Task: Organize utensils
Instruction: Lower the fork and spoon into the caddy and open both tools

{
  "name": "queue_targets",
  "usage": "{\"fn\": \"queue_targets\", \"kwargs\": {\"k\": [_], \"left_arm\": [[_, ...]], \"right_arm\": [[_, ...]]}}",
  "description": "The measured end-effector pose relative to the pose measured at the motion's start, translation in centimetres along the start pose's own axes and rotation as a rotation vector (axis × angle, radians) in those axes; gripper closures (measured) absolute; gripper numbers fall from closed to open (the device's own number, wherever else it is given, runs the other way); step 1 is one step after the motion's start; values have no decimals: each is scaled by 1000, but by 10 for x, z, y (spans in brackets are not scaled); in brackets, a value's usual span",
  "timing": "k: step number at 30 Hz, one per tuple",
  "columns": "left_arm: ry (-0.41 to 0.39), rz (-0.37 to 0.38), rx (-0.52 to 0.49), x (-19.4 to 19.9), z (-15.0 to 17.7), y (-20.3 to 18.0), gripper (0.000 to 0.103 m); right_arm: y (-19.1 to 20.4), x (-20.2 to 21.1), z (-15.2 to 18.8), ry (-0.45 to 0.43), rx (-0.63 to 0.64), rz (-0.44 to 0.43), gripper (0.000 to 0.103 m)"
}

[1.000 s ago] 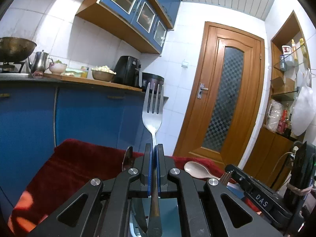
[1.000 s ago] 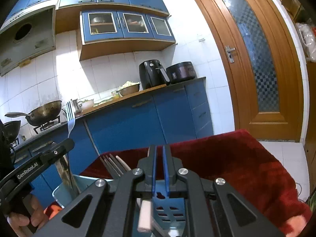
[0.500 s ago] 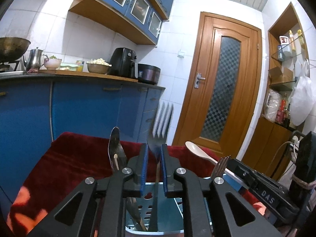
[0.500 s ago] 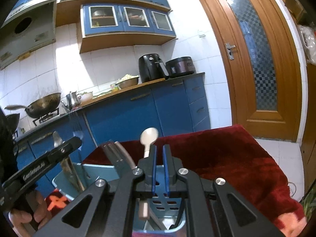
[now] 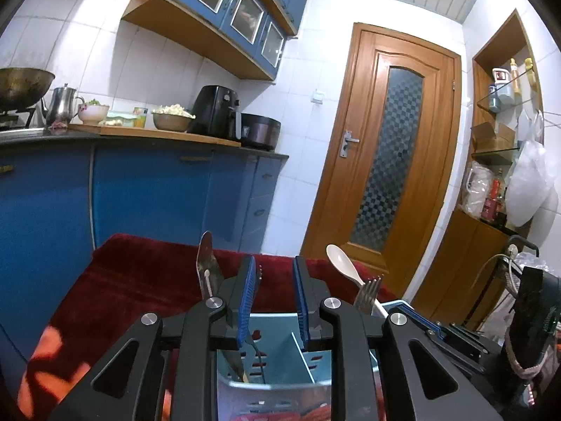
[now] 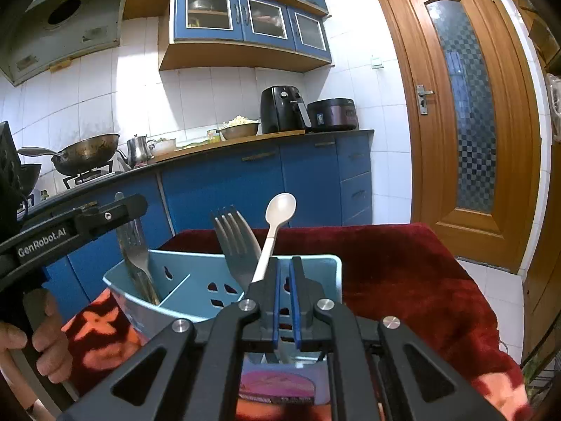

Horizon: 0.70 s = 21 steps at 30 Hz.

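Now left gripper (image 5: 272,294) jaws just opening, fork (image 6: 135,245) dropped in blue caddy (image 6: 182,263) below, right gripper (image 6: 284,273) shut, empty.

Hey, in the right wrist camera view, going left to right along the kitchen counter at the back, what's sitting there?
Wok → steel kettle → small white bowl → metal bowl of food → black air fryer → dark rice cooker.
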<state>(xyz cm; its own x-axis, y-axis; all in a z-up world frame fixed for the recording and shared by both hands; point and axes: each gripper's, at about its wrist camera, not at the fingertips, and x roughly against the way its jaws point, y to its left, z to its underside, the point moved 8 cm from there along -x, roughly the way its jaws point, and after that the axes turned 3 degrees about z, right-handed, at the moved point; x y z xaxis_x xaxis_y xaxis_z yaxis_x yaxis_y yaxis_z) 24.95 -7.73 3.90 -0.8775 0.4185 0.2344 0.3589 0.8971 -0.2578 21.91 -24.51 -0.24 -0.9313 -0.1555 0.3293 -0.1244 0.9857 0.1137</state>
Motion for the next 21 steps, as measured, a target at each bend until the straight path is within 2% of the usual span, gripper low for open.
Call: {"fn": "queue_targets", "kwargs": {"k": [2, 4, 6, 12, 17, 21], "left_arm": [[8, 4, 11, 3, 0, 1, 80], [18, 6, 26, 8, 0, 2, 73], [22, 7, 41, 14, 0, 4, 71], [27, 18, 49, 29, 6, 1, 71], [59, 20, 44, 38, 12, 2, 71], [80, 13, 46, 46, 16, 4, 71]], "right_arm": [[-1, 5, 0, -6, -4, 2, 95], [-3, 9, 0, -16, -5, 9, 94], [-2, 11, -2, -19, -1, 11, 94], [7, 19, -3, -38, 35, 17, 94], [5, 29, -3, -34, 10, 8, 94], [1, 36, -4, -27, -4, 2, 85]]}}
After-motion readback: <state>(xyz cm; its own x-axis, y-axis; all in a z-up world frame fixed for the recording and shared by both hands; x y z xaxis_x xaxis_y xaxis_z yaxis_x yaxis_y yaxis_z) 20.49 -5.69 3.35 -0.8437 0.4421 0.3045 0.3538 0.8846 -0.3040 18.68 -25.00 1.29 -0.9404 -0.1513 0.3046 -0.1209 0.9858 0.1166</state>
